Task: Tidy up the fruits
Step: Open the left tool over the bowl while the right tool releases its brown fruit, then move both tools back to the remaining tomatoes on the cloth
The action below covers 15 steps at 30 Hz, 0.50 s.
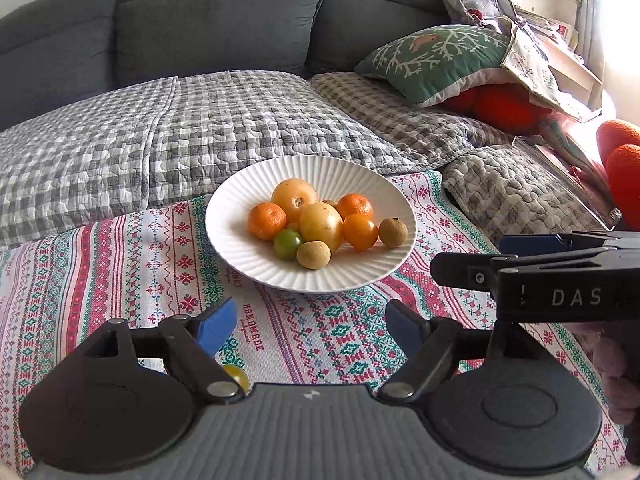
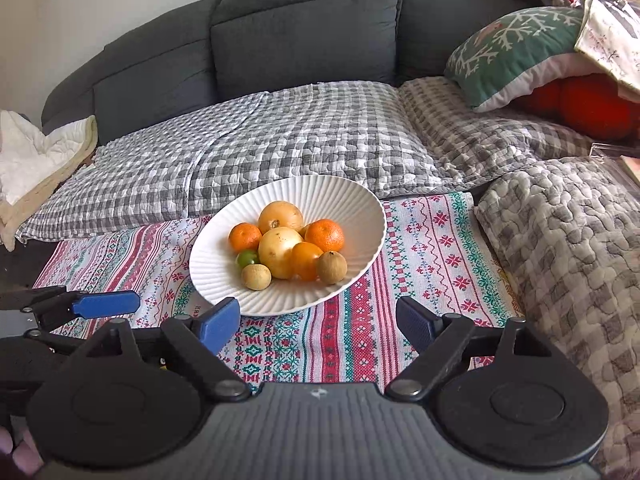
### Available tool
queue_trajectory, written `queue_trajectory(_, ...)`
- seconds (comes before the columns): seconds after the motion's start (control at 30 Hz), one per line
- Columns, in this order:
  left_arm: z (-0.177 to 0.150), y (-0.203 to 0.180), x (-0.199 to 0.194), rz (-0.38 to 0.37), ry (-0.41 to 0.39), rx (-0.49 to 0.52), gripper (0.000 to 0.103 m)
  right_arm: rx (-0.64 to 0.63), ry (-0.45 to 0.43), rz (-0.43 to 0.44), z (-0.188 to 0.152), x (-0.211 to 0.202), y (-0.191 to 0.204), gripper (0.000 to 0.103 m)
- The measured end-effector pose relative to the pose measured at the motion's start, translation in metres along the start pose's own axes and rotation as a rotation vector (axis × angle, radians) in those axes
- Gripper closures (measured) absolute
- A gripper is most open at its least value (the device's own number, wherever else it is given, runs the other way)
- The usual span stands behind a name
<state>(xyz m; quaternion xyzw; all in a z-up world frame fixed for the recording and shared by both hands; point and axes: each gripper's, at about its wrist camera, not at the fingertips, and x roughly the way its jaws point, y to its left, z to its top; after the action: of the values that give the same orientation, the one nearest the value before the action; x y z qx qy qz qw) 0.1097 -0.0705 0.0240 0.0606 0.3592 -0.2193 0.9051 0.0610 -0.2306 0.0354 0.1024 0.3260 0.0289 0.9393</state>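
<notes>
White ribbed plate (image 1: 256,264) on the patterned cloth (image 1: 120,264) holds mandarins (image 1: 266,220), yellow fruits (image 1: 321,226), a green tomato (image 1: 287,243) and longans (image 1: 313,255); left gripper (image 1: 310,326) and right gripper (image 2: 318,322) both spread wide, empty, short of the plate.

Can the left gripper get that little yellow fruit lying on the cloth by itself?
Probably yes. The small yellow fruit lies on the patterned cloth, right under the left gripper, whose jaws stand open and empty. Nothing covers it, though the gripper would have to pull back and dip.
</notes>
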Motion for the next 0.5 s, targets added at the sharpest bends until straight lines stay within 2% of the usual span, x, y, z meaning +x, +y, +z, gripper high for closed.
queue_trajectory(0.2,-0.013,0.009,-0.021,0.056,0.030,0.004,0.019,-0.009,0.022,-0.016,-0.011,-0.015,0.011,0.010)
queue_trajectory(0.5,-0.030,0.018,-0.046,0.095,0.055,-0.037,0.009,-0.018,0.033,-0.030,-0.027,-0.031,0.027,0.003)
